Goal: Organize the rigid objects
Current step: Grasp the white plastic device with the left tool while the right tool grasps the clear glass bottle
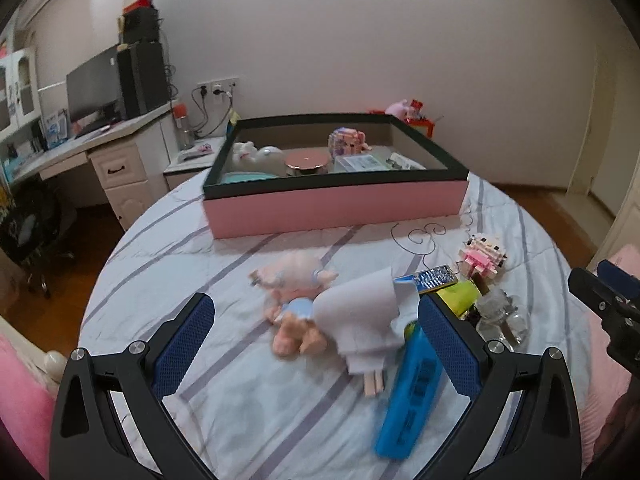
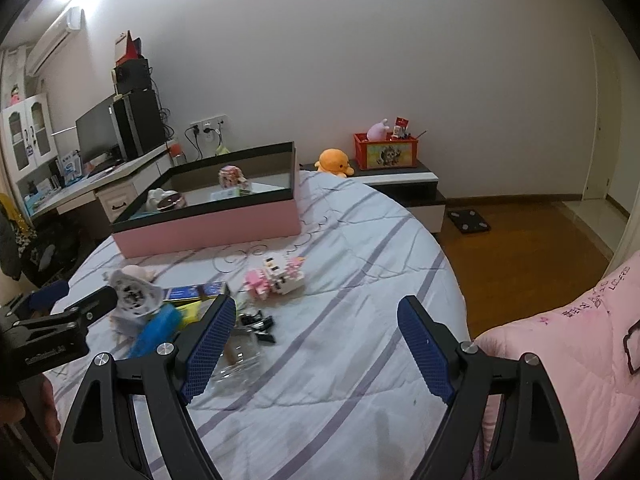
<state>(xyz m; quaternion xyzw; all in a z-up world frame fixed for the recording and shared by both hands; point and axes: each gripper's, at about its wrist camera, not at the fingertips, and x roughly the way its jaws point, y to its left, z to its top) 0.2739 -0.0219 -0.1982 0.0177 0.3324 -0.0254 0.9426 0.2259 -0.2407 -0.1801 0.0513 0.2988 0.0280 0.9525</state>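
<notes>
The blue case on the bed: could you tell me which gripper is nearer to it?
Left. The left gripper has the blue case beside its fingers; the right gripper hovers further right.

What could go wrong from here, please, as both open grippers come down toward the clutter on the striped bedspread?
The clear glass bottle lies right beside the right gripper; a careless pad could roll it. The left gripper straddles the soft pink plush doll and white paper, so it may grab those instead of the rigid blue plastic case.

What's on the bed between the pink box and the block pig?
Nothing: bare striped bedsheet separates the pink box from the block pig, per the right wrist view.
</notes>
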